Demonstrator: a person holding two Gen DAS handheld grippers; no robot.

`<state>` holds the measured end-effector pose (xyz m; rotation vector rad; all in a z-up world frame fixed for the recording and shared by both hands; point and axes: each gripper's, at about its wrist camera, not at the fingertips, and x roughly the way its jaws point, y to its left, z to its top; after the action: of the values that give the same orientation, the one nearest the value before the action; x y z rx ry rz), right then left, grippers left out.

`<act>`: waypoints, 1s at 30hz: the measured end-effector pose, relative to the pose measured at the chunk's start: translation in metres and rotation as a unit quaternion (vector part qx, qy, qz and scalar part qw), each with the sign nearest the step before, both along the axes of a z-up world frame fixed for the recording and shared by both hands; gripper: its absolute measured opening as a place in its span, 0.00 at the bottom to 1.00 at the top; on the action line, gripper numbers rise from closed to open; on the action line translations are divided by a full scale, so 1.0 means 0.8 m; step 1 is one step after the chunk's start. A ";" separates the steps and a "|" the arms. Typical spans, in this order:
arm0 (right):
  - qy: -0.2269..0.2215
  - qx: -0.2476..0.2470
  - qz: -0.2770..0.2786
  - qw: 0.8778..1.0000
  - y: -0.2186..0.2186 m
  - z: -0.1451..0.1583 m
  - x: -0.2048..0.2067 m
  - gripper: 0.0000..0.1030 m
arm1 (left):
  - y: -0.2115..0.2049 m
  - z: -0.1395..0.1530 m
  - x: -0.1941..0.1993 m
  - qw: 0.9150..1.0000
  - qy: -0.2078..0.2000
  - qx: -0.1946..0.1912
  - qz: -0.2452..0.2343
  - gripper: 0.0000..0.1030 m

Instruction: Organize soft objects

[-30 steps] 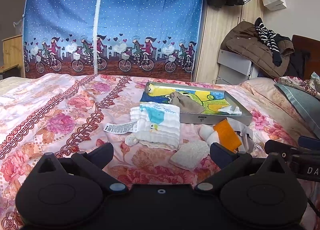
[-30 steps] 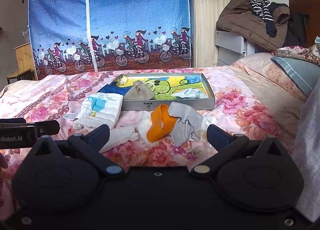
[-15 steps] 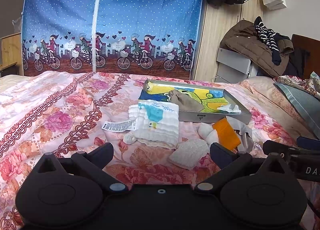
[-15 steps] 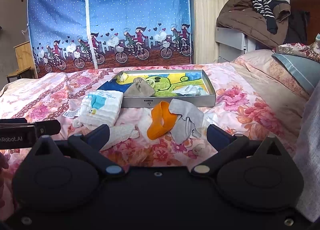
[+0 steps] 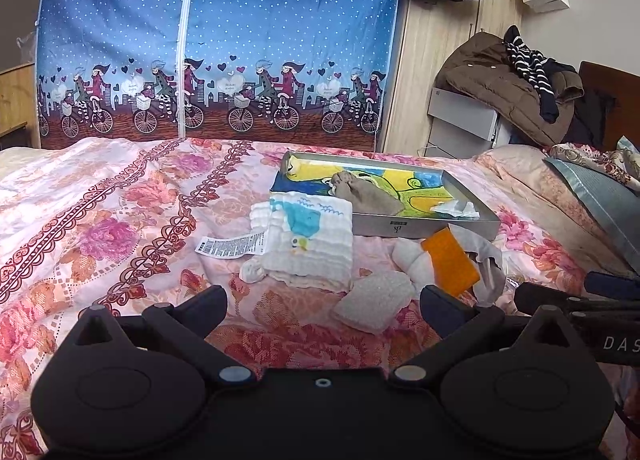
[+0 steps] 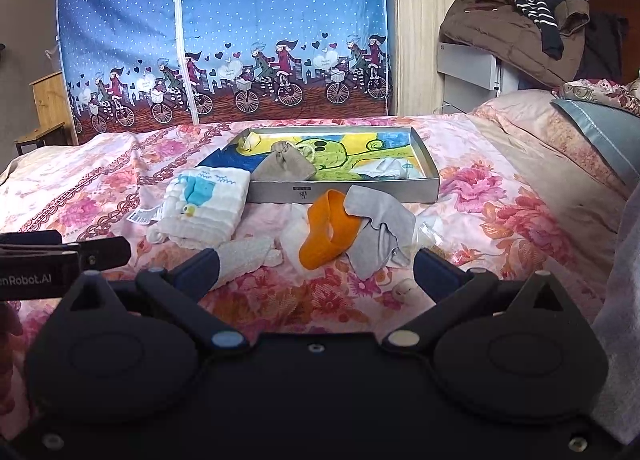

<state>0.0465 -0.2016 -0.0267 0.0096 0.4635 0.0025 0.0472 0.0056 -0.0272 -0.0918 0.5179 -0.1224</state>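
A silver tray [image 5: 424,224] [image 6: 344,192] with a colourful lining lies on the floral bedspread, holding a brown drawstring pouch [image 5: 366,195] [image 6: 284,165] and a small white cloth [image 6: 386,168]. In front of it lie a folded white muslin towel [image 5: 310,244] [image 6: 206,207], a pale textured sponge cloth [image 5: 374,300] [image 6: 240,258], an orange band [image 5: 450,262] [image 6: 328,232] and a grey cloth [image 6: 380,225]. My left gripper [image 5: 323,306] is open just short of the sponge cloth. My right gripper [image 6: 316,266] is open before the orange band.
A blue fabric wardrobe [image 5: 216,39] with a bicycle print stands behind the bed. Pillows [image 6: 600,131] and a brown coat [image 5: 500,87] on a grey box are at the right. A paper label [image 5: 230,246] sticks out beside the towel.
Both grippers have edged slightly forward towards the cloths; the objects on the bed have not moved, and both grippers stay open.
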 end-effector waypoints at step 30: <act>0.102 0.089 0.078 0.988 -0.038 -0.039 0.139 0.83 | 0.007 -0.074 0.127 0.969 0.165 -0.167 -0.072 0.84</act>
<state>0.1575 -0.2324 -0.0577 0.1503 0.6673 0.1987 0.1490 0.0115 -0.0866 -0.4101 0.8345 -0.3400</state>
